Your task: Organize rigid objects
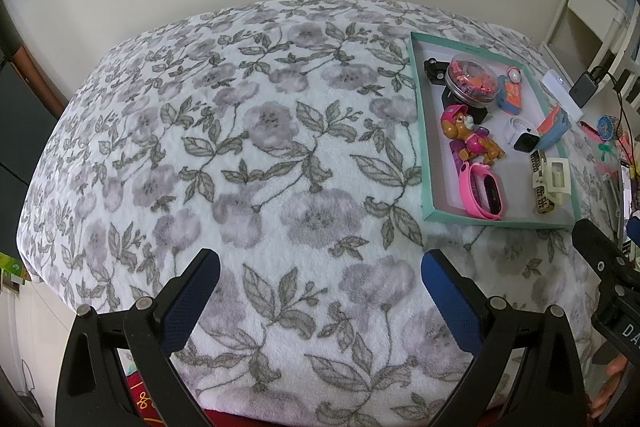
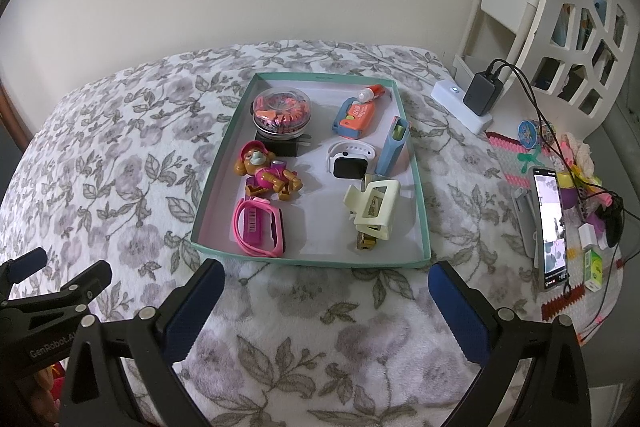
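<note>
A teal-rimmed tray (image 2: 224, 163) with a white floor sits on a white blanket (image 2: 120, 155) patterned with grey-purple flowers and grey leaves.

Both views are evenly and softly lit by diffuse indoor light, moderately bright, with a slightly cool, washed-out cast. Shadows are faint: in the right wrist view the round clear container (image 2: 281, 115) and the cream hair clip (image 2: 373, 207) throw short, soft shadows onto the pale floor of the teal tray (image 2: 412, 163). A phone screen (image 2: 553, 223) at the right glows brighter than its surroundings, and a small light shines on the white power strip (image 2: 460, 101). Fisheye distortion bows the floral blanket (image 1: 248, 155) into a dome and curves the wall; all 4 corners fall to black vignette. Focus is fairly sharp centrally, softer toward the edges.
</note>
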Demonstrator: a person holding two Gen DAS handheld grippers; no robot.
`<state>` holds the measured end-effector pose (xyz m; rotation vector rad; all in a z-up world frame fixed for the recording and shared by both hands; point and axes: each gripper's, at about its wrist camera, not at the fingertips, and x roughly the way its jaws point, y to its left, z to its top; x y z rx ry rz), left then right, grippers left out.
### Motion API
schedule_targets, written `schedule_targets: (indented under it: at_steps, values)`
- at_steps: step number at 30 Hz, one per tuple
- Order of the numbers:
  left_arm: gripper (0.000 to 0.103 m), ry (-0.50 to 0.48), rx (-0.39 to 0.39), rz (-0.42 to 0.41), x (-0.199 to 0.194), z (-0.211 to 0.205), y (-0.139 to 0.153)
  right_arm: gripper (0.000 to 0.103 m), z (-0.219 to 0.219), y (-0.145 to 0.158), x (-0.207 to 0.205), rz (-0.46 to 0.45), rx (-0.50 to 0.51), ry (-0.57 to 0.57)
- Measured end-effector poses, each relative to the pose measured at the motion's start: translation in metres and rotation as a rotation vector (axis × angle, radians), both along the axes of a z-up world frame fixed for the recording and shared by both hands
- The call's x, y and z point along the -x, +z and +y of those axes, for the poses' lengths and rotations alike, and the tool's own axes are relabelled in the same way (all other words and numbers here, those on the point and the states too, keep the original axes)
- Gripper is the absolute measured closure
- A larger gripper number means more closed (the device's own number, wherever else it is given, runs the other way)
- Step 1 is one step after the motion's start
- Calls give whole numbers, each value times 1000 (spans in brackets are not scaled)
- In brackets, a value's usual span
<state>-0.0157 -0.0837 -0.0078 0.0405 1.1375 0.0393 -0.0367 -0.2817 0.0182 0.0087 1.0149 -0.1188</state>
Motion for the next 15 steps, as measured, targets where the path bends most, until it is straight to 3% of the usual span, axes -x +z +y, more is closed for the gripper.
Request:
schedule_targets:
  at_steps: [15]
  values:
    - [2,11,-32,-30,2,2,5,0,1,0,0,1,1,-2]
